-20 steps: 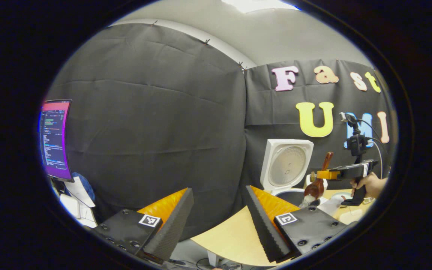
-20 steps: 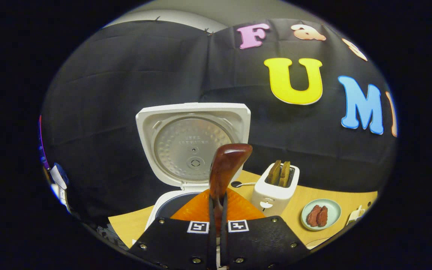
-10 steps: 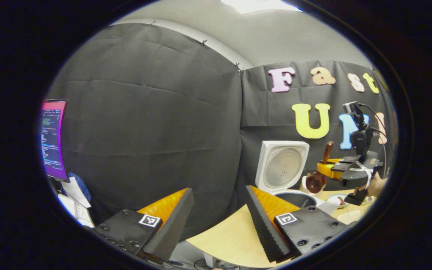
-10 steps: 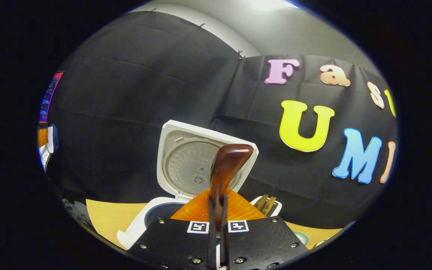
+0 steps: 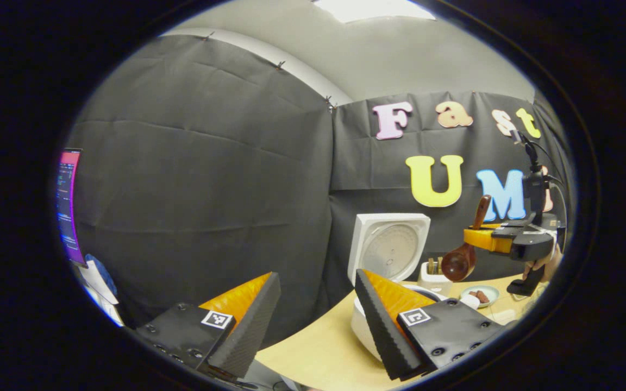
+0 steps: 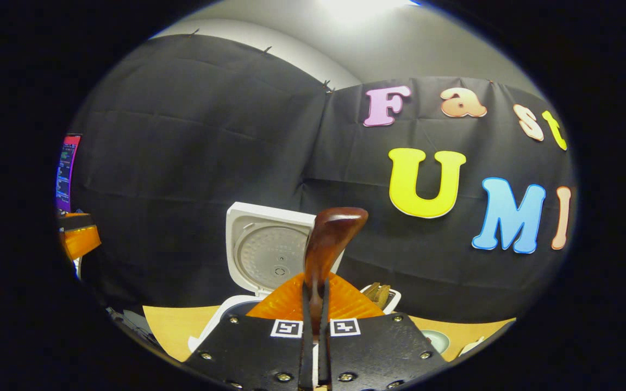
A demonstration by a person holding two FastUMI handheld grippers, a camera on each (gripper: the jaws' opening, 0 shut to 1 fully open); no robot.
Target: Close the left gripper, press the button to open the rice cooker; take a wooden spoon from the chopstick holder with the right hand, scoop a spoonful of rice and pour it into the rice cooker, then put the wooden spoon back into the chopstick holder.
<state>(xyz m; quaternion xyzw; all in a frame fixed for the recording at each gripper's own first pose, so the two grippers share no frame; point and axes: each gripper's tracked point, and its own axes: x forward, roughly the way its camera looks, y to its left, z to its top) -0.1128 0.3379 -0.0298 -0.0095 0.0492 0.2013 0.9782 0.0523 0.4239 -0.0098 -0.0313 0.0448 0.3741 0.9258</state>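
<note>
My right hand-held gripper (image 6: 313,304) is clenched on the handle of the wooden spoon (image 6: 328,239), both fingers pressing it, so the spoon stays fixed while I carry it above the counter (image 5: 313,353). In the left gripper view, the spoon's long axis runs near upright, slightly tilted: handle end up, bowl (image 5: 457,263) down and hanging right of the open rice cooker (image 5: 389,250). My left hand-held gripper (image 5: 315,304) is released, fingers spread, idle beside the cooker.
</note>
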